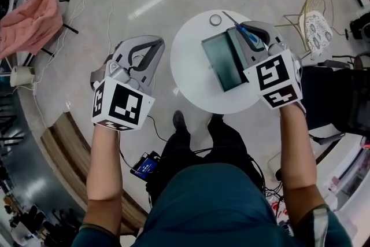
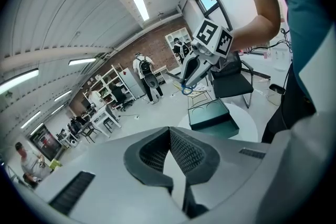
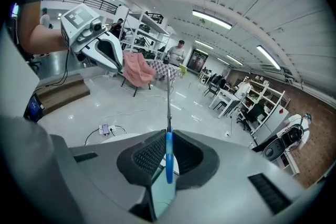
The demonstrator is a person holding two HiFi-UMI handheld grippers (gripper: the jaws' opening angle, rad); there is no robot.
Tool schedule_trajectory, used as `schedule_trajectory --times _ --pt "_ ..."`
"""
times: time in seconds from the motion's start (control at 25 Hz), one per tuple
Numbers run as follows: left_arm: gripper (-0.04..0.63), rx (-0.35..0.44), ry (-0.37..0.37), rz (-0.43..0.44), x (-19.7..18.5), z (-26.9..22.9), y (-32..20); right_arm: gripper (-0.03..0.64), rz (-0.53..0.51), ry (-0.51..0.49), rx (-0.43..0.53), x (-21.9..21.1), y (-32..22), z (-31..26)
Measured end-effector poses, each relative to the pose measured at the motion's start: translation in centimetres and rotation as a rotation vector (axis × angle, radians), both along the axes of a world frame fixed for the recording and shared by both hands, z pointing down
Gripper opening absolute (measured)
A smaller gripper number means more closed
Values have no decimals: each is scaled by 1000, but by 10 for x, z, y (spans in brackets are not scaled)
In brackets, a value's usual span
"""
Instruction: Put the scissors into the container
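The left claw [image 2: 169, 136] is closed and empty: in the left gripper view its two pads meet with nothing between them. The left forearm reaches straight forward. The claw hangs over the floor, well apart from the round white desk [image 1: 191, 75] and to its left.

The right claw [image 3: 168, 157] is closed on the scissors [image 3: 168, 113]. The pads clamp the blue handle, and the thin blades project forward beyond the fingertips. The right forearm is also extended. In the head view the claw is above the desk at the far right corner of the container [image 1: 224, 61], with the blades pointing away from the person.

The container is a dark teal open box. It stands on the desk, near the middle, and its interior shows no contents. The scissors are not inside it and are held in the air above its edge.

A small ring [image 1: 215, 20] lies on the desk beyond the container, apart from it. A pink cloth [image 1: 32, 20] hangs at the far left of the room. A wire chair [image 1: 315, 14] stands to the right of the desk.

The right claw and its marker cube cover the near right corner of the container. The scissor tips are too thin to make out clearly.
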State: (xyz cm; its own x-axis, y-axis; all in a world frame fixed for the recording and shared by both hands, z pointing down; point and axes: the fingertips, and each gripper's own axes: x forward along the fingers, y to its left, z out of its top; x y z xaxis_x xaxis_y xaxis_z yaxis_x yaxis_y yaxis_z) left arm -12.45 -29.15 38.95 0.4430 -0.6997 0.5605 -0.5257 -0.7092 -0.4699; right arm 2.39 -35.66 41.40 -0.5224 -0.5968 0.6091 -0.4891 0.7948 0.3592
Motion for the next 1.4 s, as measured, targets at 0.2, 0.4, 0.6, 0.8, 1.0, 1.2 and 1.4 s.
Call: schedule_trajectory --times 0.2,0.4,0.6,0.8,1.0,1.2,1.4 --pt "17 -19 9 3 -1 11 -7 61 -1 9 -21 -5 -9 15" --pt "17 -38 17 1 -4 27 -13 61 -3 20 -43 -11 -15 35" --pt "17 -57 24 -3 -9 44 -22 61 -5 28 -69 -18 -25 57" --pt "17 -76 30 -9 -11 61 -24 61 -4 36 -89 -20 -27 76" --pt "17 -96 30 -11 -11 77 -29 61 -5 48 -110 -18 -34 97" --pt "17 -106 32 -18 -18 91 -40 61 -7 60 -125 -23 -42 116" --pt "17 -112 33 -16 -7 113 -45 61 -5 64 -143 -15 -44 143"
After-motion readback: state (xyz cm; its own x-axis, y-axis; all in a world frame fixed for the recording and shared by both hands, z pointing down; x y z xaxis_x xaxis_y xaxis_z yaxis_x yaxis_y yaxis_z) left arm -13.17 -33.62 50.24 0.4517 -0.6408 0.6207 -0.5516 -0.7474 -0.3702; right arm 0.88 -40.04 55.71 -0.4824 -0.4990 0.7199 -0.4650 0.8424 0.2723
